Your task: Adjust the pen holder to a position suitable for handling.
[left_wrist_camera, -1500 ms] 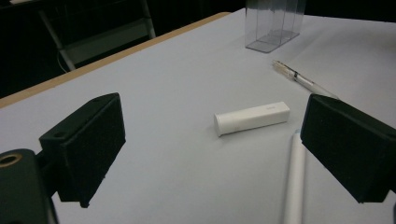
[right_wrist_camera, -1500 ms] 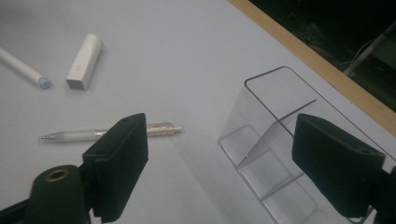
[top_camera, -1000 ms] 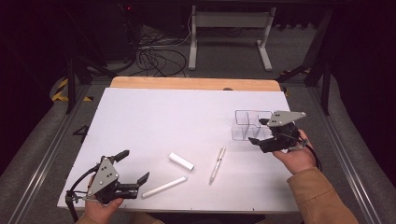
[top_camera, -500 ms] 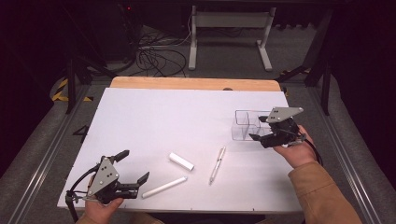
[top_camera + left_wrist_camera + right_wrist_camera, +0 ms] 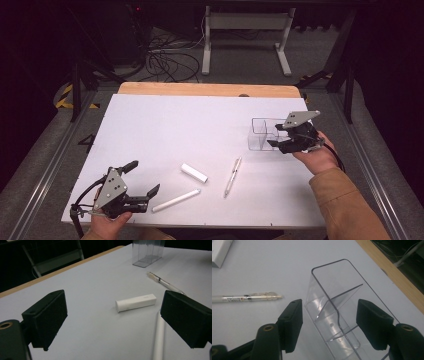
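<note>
The right tongs [image 5: 278, 145] sit at the far right of the white worktop [image 5: 165, 130], straddling the near end of the clear plastic holder [image 5: 265, 134]. In the right gripper view the holder [image 5: 337, 315] stands upright between the 2 black jaws, its inner divider plain to see, and there is a sliver of gap on each side, so the pads are not pressing on it. The jaws have just been closing in around it, with the holder between them, yet the right tongs [image 5: 329, 323] are open and grip nothing.

A pen [image 5: 233, 175] lies flat on the worktop, near the holder on the person's side, apart from it. In the right gripper view the pen [image 5: 247, 298] shows its tip pointing toward the holder.

Down at the near left corner, the left tongs [image 5: 142, 180] rest low over the worktop, jaws spread wide and empty. A long white stick [image 5: 176, 200] lies just beside the tip of one jaw. A short white tube [image 5: 194, 172] lies a little farther in, and the left gripper view catches the tube [image 5: 136, 302] lying out ahead between the 2 jaws of the left tongs [image 5: 113, 322], well clear of both.
</note>
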